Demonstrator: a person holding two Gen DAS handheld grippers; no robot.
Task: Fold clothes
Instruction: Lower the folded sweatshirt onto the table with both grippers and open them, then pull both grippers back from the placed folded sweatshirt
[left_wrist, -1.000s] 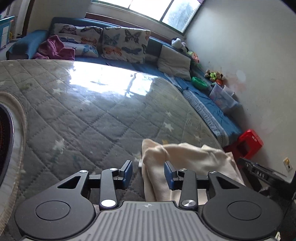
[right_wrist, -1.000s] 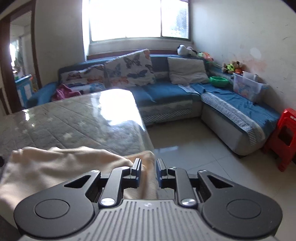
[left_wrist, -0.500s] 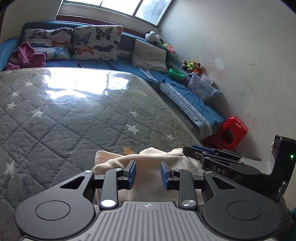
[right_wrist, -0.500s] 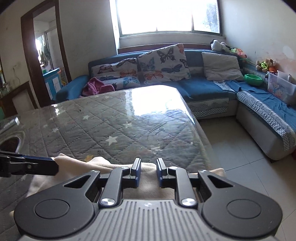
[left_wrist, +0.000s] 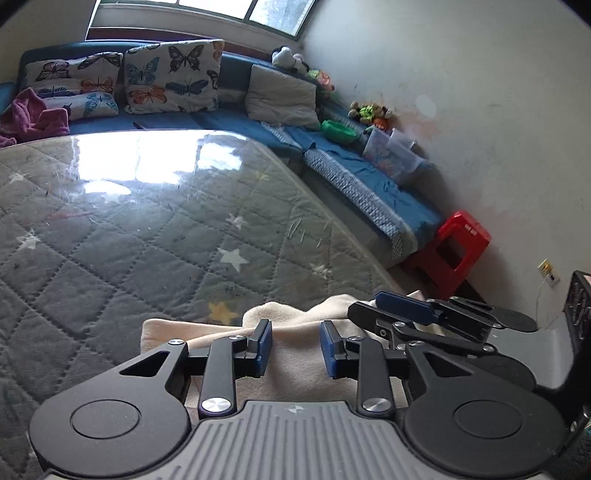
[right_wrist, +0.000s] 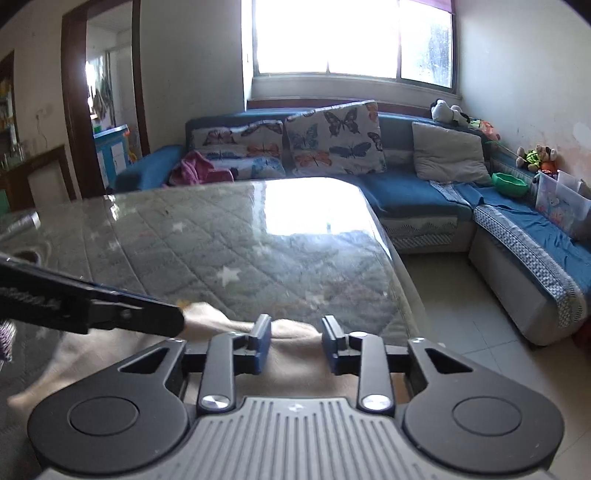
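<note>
Cream cloth (left_wrist: 295, 354) under, between both jaws; jaws apart, apparently gripping nothing.

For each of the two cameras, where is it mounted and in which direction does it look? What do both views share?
Left wrist: sits on the left gripper, looks along its open fingers over the cream garment and quilted table toward the sofa's right wing and red stool; the right gripper enters from the right.
Right wrist: sits on the right gripper, fingers open, faces the window and doorway; the left gripper enters from the left.
Shared: garment, table, butterfly cushions, green bowl.
</note>
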